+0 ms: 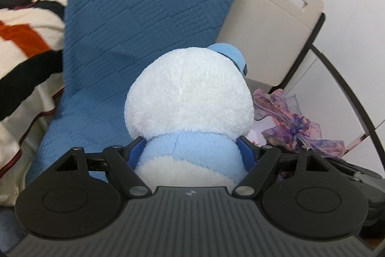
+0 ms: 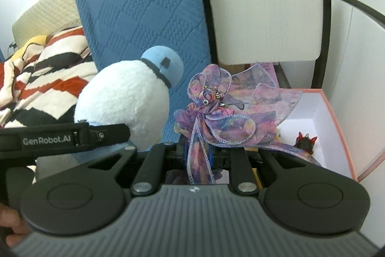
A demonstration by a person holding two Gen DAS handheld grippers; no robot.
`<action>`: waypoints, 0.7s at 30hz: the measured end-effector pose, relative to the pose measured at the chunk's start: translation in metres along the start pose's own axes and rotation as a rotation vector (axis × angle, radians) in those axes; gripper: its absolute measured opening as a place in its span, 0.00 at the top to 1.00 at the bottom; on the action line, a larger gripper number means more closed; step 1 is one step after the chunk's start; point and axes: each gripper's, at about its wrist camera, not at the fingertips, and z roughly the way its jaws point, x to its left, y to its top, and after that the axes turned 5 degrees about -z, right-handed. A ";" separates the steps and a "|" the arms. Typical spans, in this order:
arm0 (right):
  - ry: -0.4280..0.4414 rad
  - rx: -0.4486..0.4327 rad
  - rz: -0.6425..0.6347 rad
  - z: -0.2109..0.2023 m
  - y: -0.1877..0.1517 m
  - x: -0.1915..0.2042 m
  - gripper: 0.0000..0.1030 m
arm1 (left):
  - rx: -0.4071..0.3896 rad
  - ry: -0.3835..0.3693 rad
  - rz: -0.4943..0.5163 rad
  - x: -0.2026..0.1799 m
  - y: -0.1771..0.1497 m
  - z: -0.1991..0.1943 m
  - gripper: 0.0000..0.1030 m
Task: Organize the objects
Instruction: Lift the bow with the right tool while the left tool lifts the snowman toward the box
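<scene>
My left gripper is shut on a white and light-blue plush toy with a blue cap, held by its body in front of a blue quilted cushion. The plush also shows in the right wrist view, with the left gripper at its side. My right gripper is shut on a purple and pink ribbon bow, held over the left edge of an open pink box. The bow shows in the left wrist view too.
The pink box has a white inside and holds a small black and red figure. A beige folding chair back stands behind it. A striped orange, black and white blanket lies on the left.
</scene>
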 end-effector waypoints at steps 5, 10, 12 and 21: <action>-0.005 -0.027 0.010 -0.005 0.016 -0.026 0.82 | -0.019 -0.019 0.046 -0.035 0.015 0.007 0.21; -0.020 -0.052 0.033 -0.009 0.023 -0.053 0.82 | -0.022 -0.037 0.072 -0.066 0.023 0.021 0.21; -0.029 -0.058 0.045 -0.010 0.024 -0.065 0.82 | -0.018 -0.045 0.083 -0.077 0.024 0.029 0.21; -0.091 -0.048 0.120 0.006 0.017 -0.125 0.81 | 0.055 -0.069 0.119 -0.118 0.018 0.089 0.21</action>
